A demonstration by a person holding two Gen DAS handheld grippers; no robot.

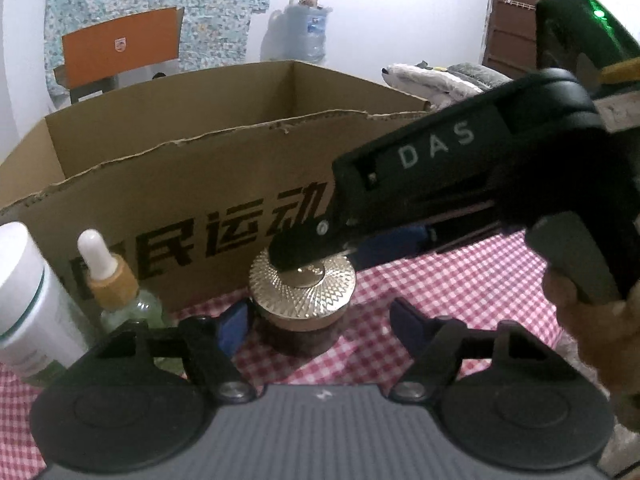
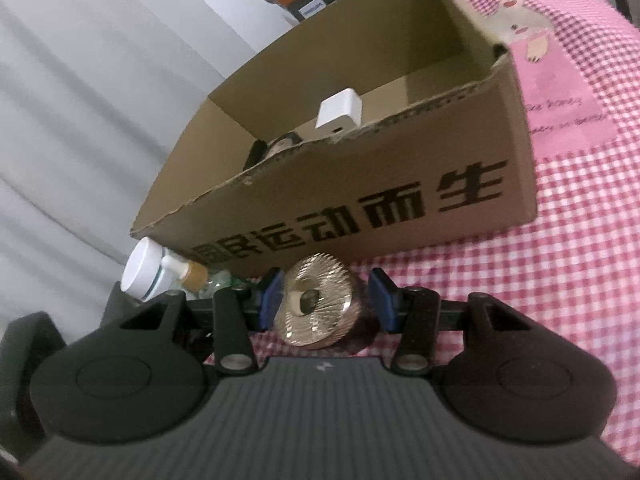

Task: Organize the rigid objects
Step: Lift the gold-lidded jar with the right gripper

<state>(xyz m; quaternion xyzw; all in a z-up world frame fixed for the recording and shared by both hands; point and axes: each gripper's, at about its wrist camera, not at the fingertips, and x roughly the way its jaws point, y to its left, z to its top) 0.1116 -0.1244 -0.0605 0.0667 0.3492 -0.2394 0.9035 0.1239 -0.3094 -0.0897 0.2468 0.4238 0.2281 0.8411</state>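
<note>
- The right gripper (image 2: 326, 300) straddles the gold-lidded jar (image 2: 320, 306); its blue pads (image 2: 269, 298) flank the ribbed lid with small gaps visible, so the jar is bracketed rather than clearly clamped.
- The left gripper (image 1: 316, 320) is wide open around the same jar (image 1: 302, 280), holding nothing.
- To do this well, I judge one gripper should yield; close squarely on the lid's rim, low enough not to slip off.
- The lid is shiny, finely faceted metal; the body below is dark brown.
- Just beyond stands the torn-edged cardboard box (image 2: 400, 200), on checked cloth (image 2: 560, 280).
</note>
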